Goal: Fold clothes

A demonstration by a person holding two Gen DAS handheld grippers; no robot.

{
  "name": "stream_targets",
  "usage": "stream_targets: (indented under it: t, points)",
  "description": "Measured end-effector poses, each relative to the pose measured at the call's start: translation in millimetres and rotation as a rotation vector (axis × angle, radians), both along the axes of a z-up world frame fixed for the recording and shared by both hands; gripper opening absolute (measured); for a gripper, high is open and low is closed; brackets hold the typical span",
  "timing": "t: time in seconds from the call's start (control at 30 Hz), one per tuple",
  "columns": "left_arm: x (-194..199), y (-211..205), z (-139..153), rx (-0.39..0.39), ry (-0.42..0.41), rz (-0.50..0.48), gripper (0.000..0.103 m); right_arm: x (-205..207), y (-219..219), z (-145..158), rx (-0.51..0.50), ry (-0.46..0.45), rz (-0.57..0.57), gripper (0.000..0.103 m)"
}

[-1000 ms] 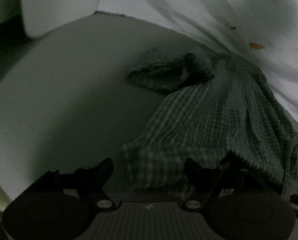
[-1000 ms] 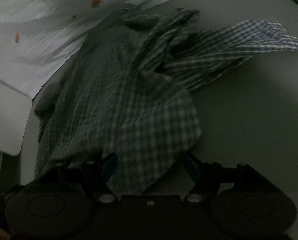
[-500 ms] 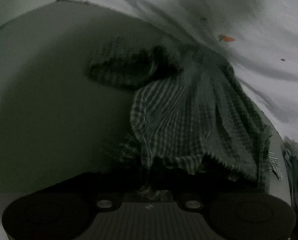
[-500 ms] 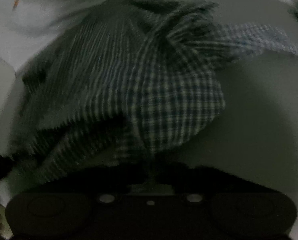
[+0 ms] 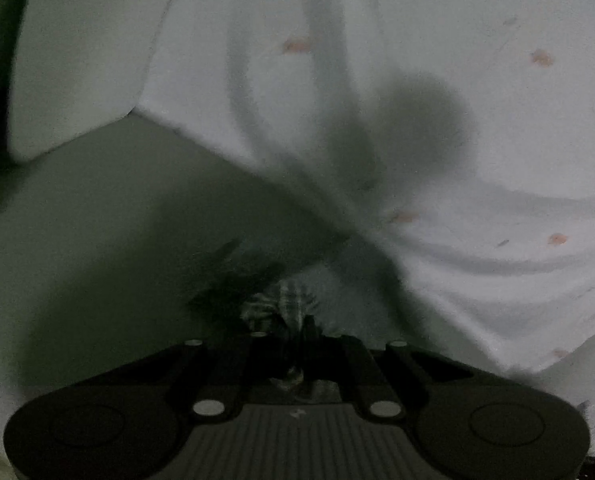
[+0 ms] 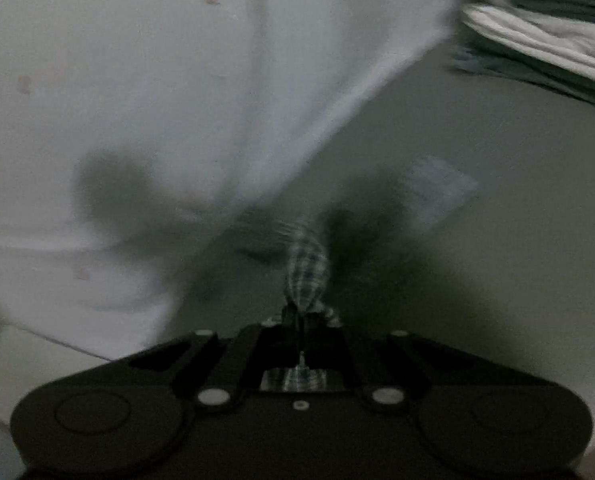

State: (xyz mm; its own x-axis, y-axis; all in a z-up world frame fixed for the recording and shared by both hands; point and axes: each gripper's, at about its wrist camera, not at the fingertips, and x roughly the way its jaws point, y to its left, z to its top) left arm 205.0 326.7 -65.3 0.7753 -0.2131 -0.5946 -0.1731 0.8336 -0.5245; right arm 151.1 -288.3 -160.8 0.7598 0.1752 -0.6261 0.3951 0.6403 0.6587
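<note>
The dark checked garment (image 5: 285, 304) shows only as a small bunched tuft at my left gripper (image 5: 297, 330), whose jaws are closing with the fabric pinched between them. In the right wrist view a twisted strip of the same checked garment (image 6: 307, 268) rises out of my right gripper (image 6: 301, 320), which is shut on it. Both grippers are lifted off the pale grey-green surface (image 5: 97, 220), and the rest of the garment hangs below them out of sight. The picture is dim and blurred.
A white sheet with small orange marks (image 5: 417, 60) covers the far side and fills the left of the right wrist view as the white sheet (image 6: 137, 80). A pile of folded pale clothes (image 6: 545, 36) lies at the back right on the grey-green surface (image 6: 497, 200).
Both grippers went from open around the spread garment to shut on its edge. They then rose, and the garment dropped out of view beneath them.
</note>
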Motion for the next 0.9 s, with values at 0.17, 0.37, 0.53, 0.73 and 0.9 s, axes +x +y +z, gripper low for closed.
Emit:
stream_targets:
  t: [0.17,0.37,0.53,0.73,0.9]
  points:
    - [-7.4,-5.7,-61.5,0.029,0.224,0.044,0.005,-0.2,13.4,-64.7,-0.024,0.259,0.037,0.002]
    - [-9.1,-14.9,-70.6,0.116,0.288,0.02,0.007,-2.3,20.9,-83.2,-0.122,0.364,0.069,0.004]
    - [-20.3,11.1,-62.2,-0.081,0.223,0.107,0.004,-10.7,6.0,-66.6,-0.08,0.273,0.024,0.003]
    - [-24.1,19.9,-5.7,-0.049,0.103,0.089,0.001,-26.6,-32.5,-24.9,0.172,-0.005,-0.046,0.003]
    - [-26.2,23.8,-19.6,-0.004,0.175,0.154,0.0,-52.2,-48.5,-42.7,0.104,0.135,-0.103,0.003]
